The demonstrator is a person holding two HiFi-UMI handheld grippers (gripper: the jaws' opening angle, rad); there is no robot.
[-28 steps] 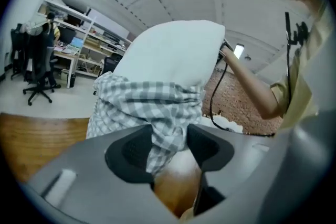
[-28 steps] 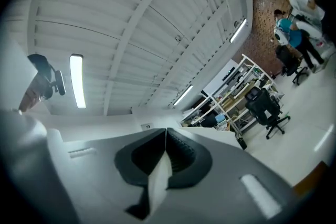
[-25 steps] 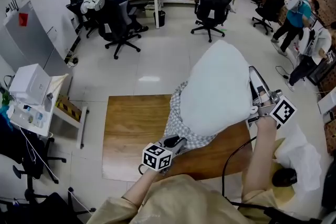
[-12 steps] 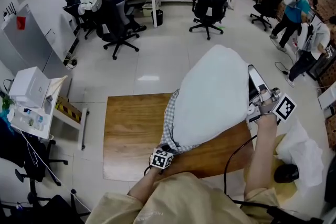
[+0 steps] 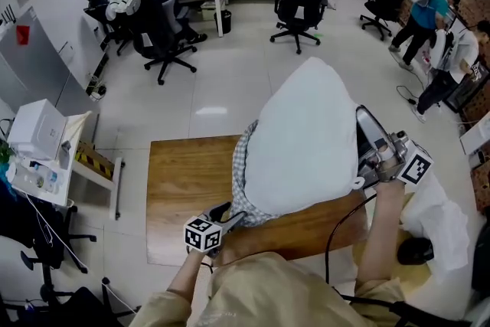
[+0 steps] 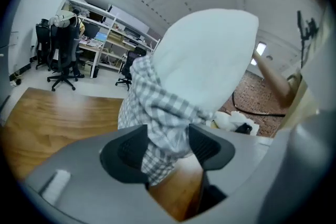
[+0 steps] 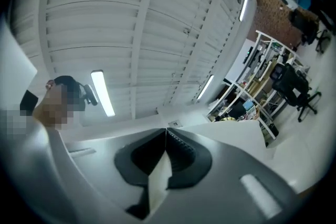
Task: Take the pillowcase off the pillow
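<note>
- Above the table, the pillow hangs in the air between the two grippers, with its lower end close over the wood.
- The right gripper has its jaws closed tight on a white fold at the pillow's right edge, and it seems to carry the weight.
- The left gripper has its jaws part-way apart, and they have just been opening. The bunched, checked case sits between them, but the pads no longer seem to pinch it.
- Progress: the task is well along. Most of the pillow is bare white, and the case covers only the lower left end, gathered there in folds.
- Left to do: draw the last of the case off that end and clear of the pillow. That probably needs a fresh grip lower on the cloth.
- Long axis: in the head view it slants from the cased end, low and near by the left gripper, up to the bare end, which points high and away from the person.
</note>
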